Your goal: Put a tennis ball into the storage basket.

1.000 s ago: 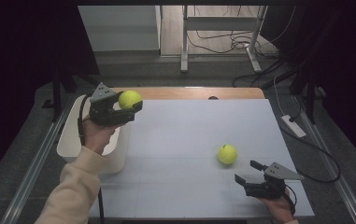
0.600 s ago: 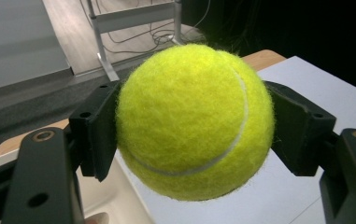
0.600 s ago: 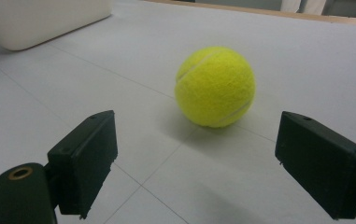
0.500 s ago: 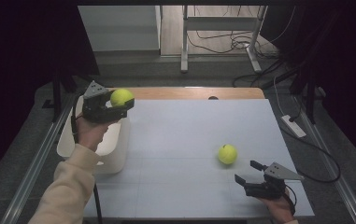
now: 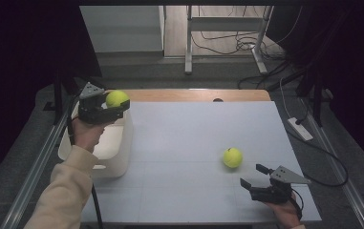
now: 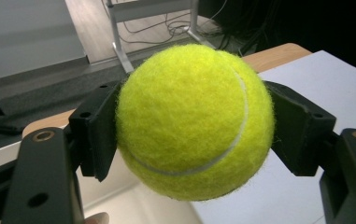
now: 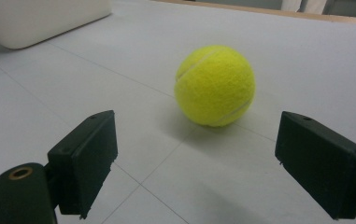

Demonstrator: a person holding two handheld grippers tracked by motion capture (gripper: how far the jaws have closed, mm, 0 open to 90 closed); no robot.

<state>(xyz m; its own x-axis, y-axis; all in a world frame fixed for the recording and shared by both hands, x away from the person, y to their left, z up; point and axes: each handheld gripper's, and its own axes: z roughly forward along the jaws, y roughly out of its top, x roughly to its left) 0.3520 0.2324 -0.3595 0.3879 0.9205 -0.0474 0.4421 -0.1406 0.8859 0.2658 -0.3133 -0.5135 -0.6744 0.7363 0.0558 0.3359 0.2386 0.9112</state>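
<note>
Tennis ball point(image 5: 116, 98) sits clamped in the left gripper point(image 5: 114, 106) above the white bin point(image 5: 117, 153), upper left; right gripper point(image 5: 255, 175) gapes empty near the second tennis ball point(image 5: 232, 157), lower right.

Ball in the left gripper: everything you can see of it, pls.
The held tennis ball is fuzzy yellow-green felt with a curved white seam, round and undented as far as it shows. It sits clamped between the black pads of the left gripper, one pad on each side, nothing else touching it. In the high view it hangs above the far rim of the white bin at the table's left edge.
</note>
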